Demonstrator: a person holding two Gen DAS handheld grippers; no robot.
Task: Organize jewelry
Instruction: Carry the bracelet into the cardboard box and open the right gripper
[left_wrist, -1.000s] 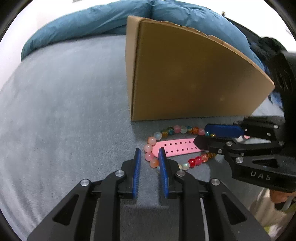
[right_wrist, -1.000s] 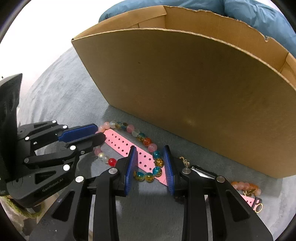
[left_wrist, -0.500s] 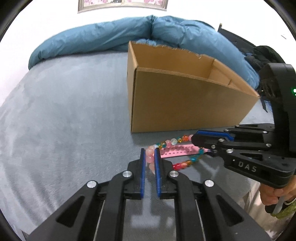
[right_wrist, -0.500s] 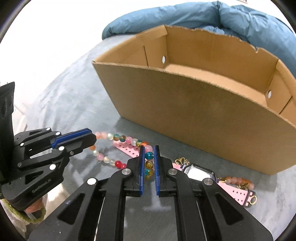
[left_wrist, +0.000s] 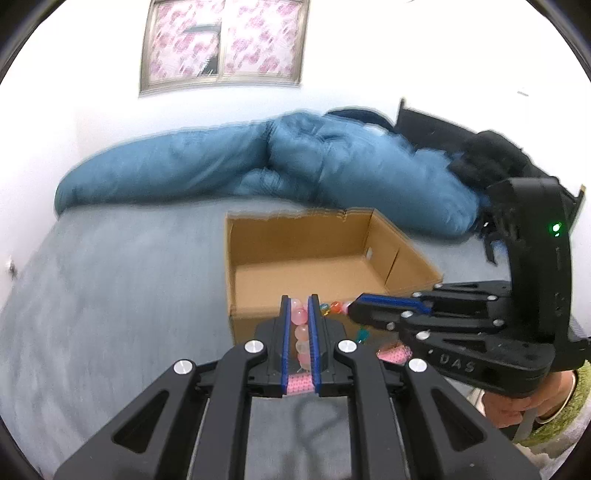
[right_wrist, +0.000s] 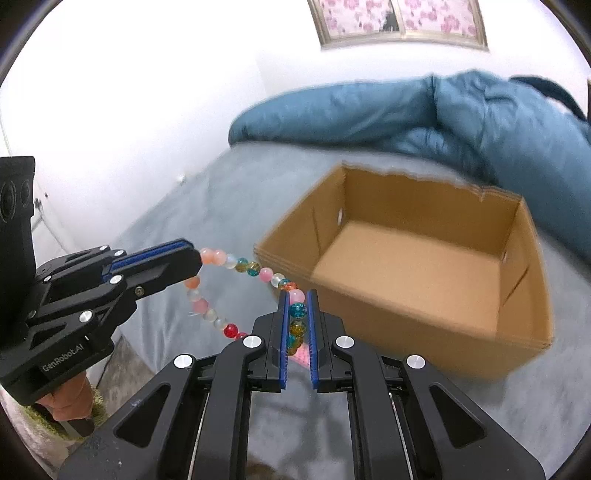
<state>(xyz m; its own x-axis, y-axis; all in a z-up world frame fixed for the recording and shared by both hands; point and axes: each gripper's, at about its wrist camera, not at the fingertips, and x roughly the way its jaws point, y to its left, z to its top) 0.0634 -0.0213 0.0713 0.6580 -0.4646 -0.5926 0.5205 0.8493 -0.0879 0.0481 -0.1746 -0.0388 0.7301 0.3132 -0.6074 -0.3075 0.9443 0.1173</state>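
A string of pink, teal, orange and red beads (right_wrist: 243, 264) hangs in the air in front of the open cardboard box (right_wrist: 424, 314). My left gripper (left_wrist: 299, 300) is shut on its pink beads (left_wrist: 300, 317). Teal and amber beads sit between the pads of my right gripper (right_wrist: 297, 295), which is shut on them. Seen from the right wrist, the left gripper (right_wrist: 194, 258) holds the string's far end. The right gripper (left_wrist: 356, 312) shows beside the box (left_wrist: 295, 236) in the left wrist view. A pink watch strap (left_wrist: 395, 350) lies on the bed below.
The box is empty inside and stands on a grey bed cover (left_wrist: 110, 295). A blue duvet (left_wrist: 258, 162) is piled behind it, with dark clothing (left_wrist: 491, 158) at the right. A person's hand (left_wrist: 517, 406) holds the right gripper.
Both grippers have shut on the bead string and risen with it off the bed. The view now looks down into the box. The pink strap stayed on the bed.
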